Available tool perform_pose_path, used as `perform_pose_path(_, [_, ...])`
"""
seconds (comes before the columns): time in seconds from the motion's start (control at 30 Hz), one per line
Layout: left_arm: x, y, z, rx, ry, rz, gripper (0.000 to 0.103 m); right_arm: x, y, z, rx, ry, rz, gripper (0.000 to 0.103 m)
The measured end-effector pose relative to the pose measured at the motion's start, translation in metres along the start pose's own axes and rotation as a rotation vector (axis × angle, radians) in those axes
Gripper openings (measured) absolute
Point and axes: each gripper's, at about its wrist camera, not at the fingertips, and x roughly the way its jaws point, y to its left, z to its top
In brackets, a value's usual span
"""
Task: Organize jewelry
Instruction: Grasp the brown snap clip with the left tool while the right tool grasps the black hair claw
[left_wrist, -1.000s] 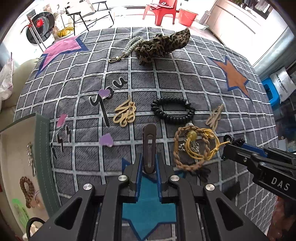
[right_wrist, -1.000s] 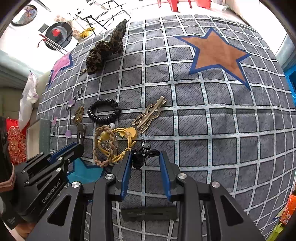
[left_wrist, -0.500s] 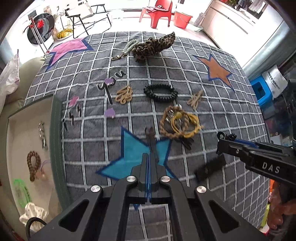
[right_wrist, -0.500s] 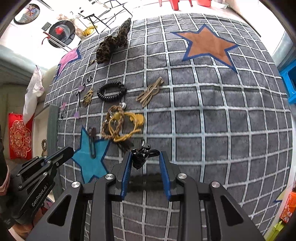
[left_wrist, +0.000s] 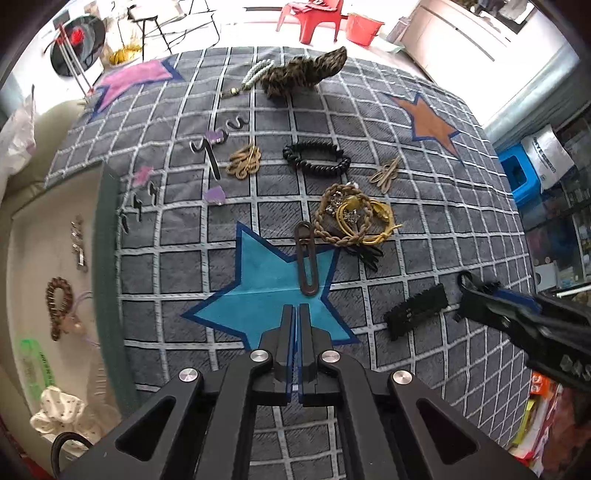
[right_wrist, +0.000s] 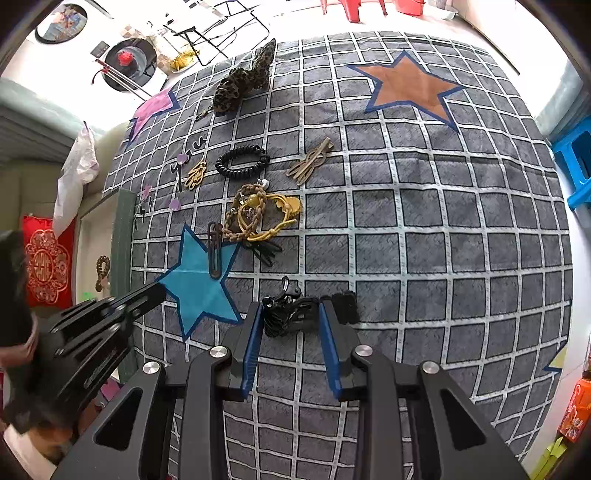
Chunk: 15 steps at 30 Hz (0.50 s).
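Your left tongs (left_wrist: 294, 314) are clenched on nothing; the brown hair clip (left_wrist: 306, 258) lies just beyond their tips, on the blue star (left_wrist: 258, 310), centre frame. Your right tongs (right_wrist: 291, 314) grasp a black claw clip (right_wrist: 290, 312), lower centre. Tray (left_wrist: 107, 258) with sorted pieces sits at left edge.

right tool (right_wrist: 291, 319) gripping black clip (right_wrist: 286, 312), grid cloth (right_wrist: 424, 229)
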Motion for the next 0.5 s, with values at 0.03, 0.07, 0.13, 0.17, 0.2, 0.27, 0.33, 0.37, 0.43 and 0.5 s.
perform_pose_path(0.03, [0.004, 0.0, 0.001, -0.002, 0.008, 0.006, 0.001, 0.0, -0.002, -0.001, 0.006, 0.0, 0.002, 0.033])
perform_pose_path(0.07, [0.009, -0.001, 0.002, -0.004, 0.018, 0.013, 0.001, -0.001, -0.005, -0.003, 0.012, 0.0, 0.003, 0.033])
perform_pose_path(0.13, [0.019, -0.002, 0.003, -0.005, 0.033, 0.025, 0.01, -0.002, -0.01, -0.005, 0.026, 0.0, 0.006, 0.033])
perform_pose_path(0.17, [0.021, -0.002, 0.004, -0.004, 0.035, 0.032, 0.053, -0.003, -0.013, -0.007, 0.031, 0.001, 0.008, 0.033])
perform_pose_path(0.2, [0.022, -0.002, 0.004, -0.009, 0.025, 0.054, 0.103, -0.003, -0.016, -0.008, 0.036, 0.002, 0.01, 0.033])
perform_pose_path(0.27, [0.017, -0.004, 0.004, -0.003, -0.022, 0.092, 0.102, -0.003, -0.022, -0.009, 0.046, 0.003, 0.013, 0.033])
perform_pose_path(0.33, [0.016, -0.007, 0.005, 0.002, -0.032, 0.096, 0.102, -0.004, -0.028, -0.01, 0.057, 0.0, 0.018, 0.033])
perform_pose_path(0.37, [0.017, -0.008, 0.006, 0.004, -0.035, 0.114, 0.102, -0.004, -0.03, -0.01, 0.062, 0.001, 0.019, 0.033])
perform_pose_path(0.43, [0.021, -0.007, 0.009, -0.003, -0.025, 0.138, 0.102, -0.004, -0.034, -0.01, 0.068, 0.0, 0.022, 0.033])
perform_pose_path(0.5, [0.028, -0.007, 0.014, -0.017, -0.004, 0.133, 0.102, -0.006, -0.037, -0.01, 0.073, -0.003, 0.024, 0.033])
